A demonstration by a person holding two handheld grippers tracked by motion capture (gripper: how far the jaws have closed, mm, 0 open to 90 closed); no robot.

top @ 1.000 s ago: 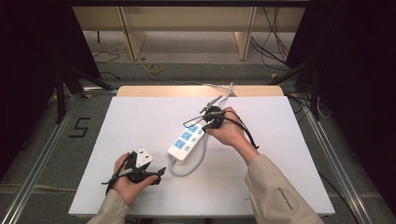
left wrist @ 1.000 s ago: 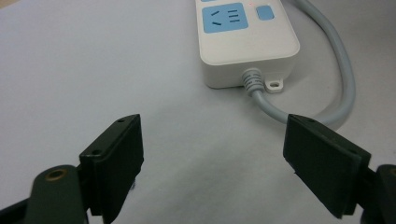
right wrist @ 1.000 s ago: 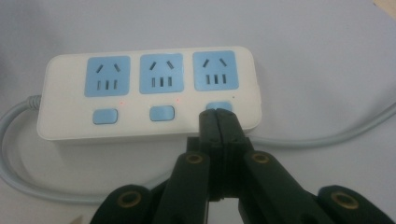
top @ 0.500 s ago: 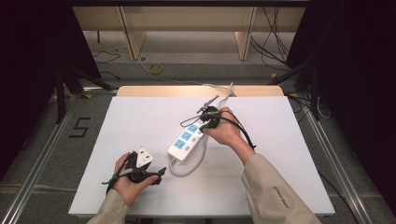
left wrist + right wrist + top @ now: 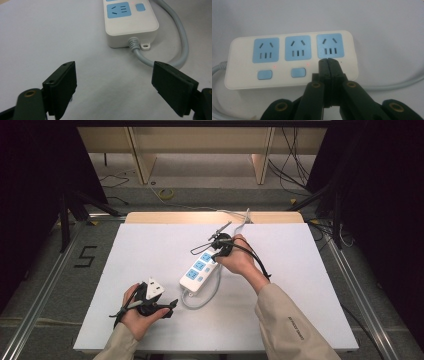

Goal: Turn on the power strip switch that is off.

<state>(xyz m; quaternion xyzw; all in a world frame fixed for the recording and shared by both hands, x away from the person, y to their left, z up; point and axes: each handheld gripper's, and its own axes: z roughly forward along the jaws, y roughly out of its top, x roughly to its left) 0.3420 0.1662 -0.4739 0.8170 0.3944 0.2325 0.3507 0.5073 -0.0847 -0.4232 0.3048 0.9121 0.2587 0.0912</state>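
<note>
**Over the third switch: closed tips pressing down**

On the white table point(image 5: 125, 270), near its middle, a white power strip point(image 5: 200, 272) with three blue sockets. Best done gently: press straight down on the third switch, keep tips centred, avoid skidding the strip sideways, watch for its red light, as beside the other two switches point(image 5: 298, 72).

Right gripper point(image 5: 328, 65): jaws fully closed, holding nothing, tips at the strip's face just below the end socket.

Left gripper point(image 5: 113, 82): spread wide, empty, hovering near the grey cord point(image 5: 183, 40).
</note>
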